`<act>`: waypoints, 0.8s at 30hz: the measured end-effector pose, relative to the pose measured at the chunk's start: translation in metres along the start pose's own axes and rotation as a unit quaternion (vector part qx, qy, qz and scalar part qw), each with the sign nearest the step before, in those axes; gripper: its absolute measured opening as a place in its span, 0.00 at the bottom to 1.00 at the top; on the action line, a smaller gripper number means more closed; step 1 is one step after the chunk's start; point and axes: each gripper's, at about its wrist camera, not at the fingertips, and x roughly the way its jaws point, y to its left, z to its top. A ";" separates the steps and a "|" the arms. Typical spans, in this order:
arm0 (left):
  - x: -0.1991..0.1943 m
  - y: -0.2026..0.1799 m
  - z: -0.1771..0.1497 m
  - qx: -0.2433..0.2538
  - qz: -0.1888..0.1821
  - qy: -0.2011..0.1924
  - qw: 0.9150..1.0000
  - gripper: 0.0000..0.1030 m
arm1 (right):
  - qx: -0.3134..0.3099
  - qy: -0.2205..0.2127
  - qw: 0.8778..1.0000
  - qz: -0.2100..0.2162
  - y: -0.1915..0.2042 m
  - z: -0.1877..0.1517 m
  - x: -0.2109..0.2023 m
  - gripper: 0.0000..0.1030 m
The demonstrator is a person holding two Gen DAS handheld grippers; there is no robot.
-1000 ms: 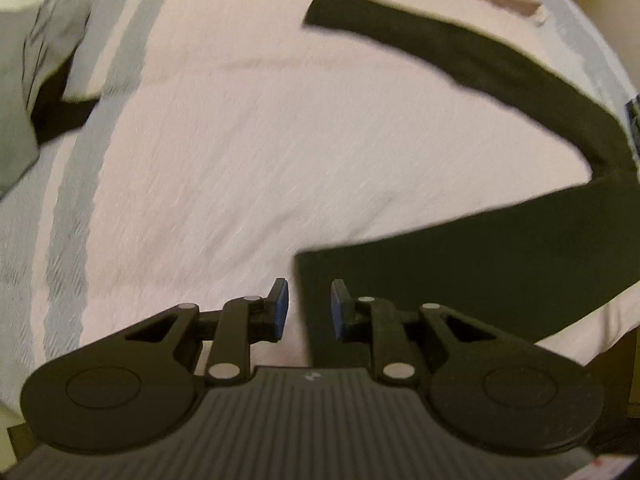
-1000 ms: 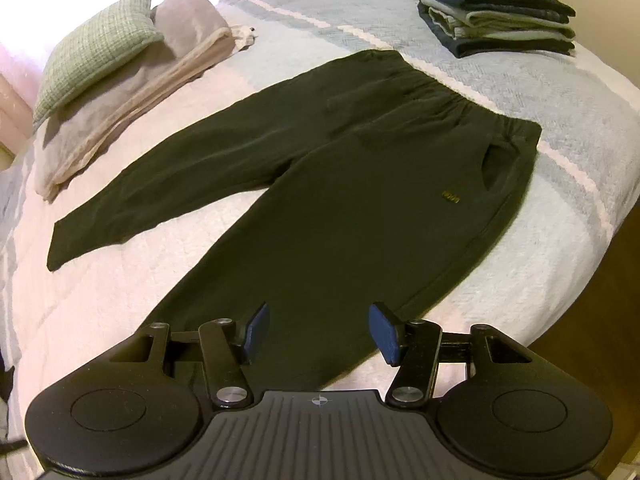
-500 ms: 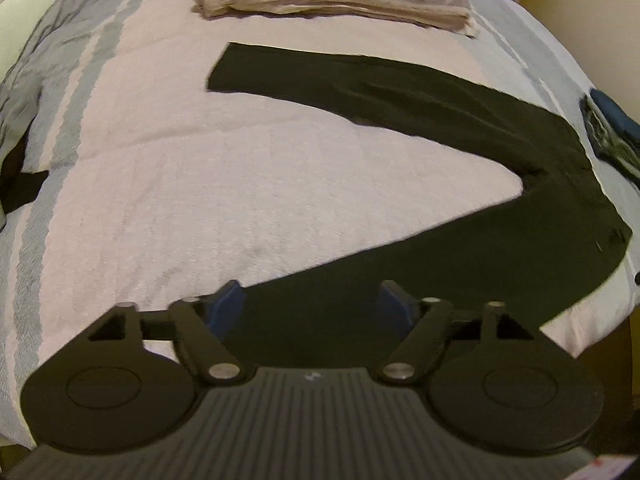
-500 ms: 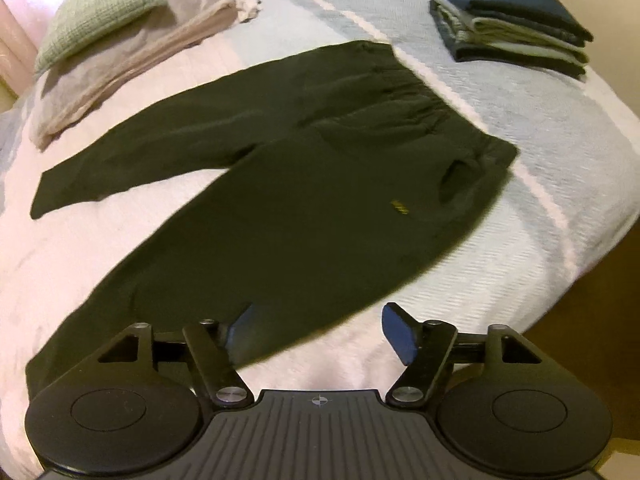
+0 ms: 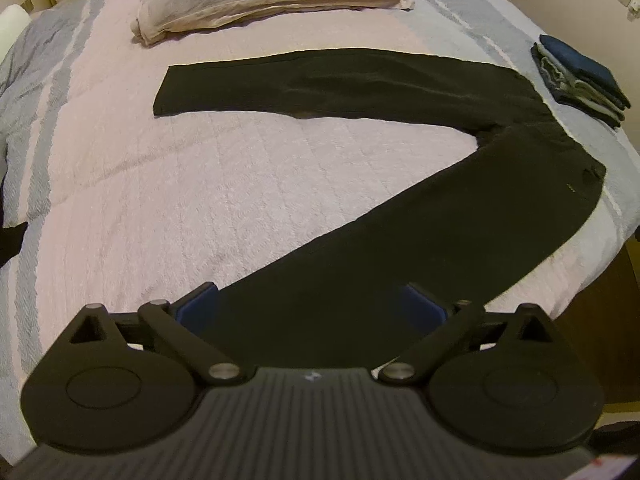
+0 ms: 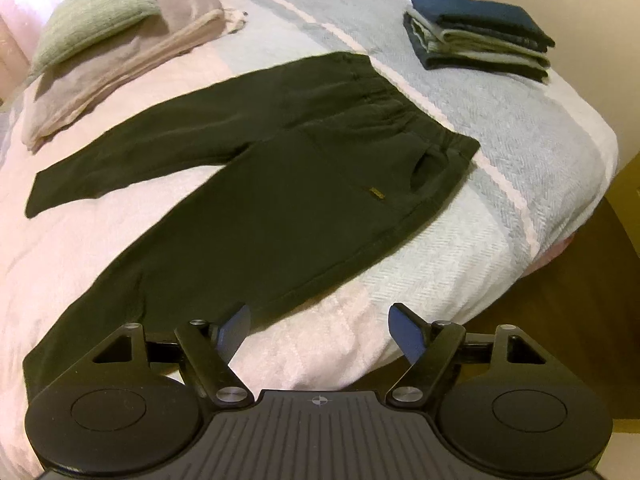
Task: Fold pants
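pink-and-grey bedspread (image 6: 500, 152) holds dark pants (image 6: 280, 184) with a small unreadable gold tag (image 6: 376, 194). folded clothes stack (image 6: 480, 36) sits near. left gripper (image 5: 312, 308) and right gripper (image 6: 320, 330) both gape empty

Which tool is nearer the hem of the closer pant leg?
Left. The left tool hangs open right over that leg's hem end; the right tool sits open farther up, beside the thigh edge.

Black pants (image 6: 280, 184) lie on a pink-and-grey striped bedspread (image 6: 500, 152) beside a green pillow (image 6: 96, 12).
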 end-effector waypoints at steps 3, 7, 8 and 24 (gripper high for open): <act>-0.005 -0.001 -0.004 0.003 -0.003 -0.005 1.000 0.94 | -0.019 -0.006 1.000 0.002 0.009 -0.001 -0.006 0.72; -0.014 0.003 -0.009 0.004 0.004 -0.007 1.000 0.95 | -0.044 -0.007 0.999 0.008 0.020 -0.001 -0.008 0.72; -0.016 0.005 -0.011 0.002 0.005 -0.007 1.000 0.95 | -0.050 -0.007 0.999 0.008 0.023 -0.002 -0.008 0.72; -0.023 0.021 -0.029 -0.009 0.005 0.005 1.000 0.95 | -0.089 0.012 0.996 0.026 0.053 -0.019 -0.001 0.72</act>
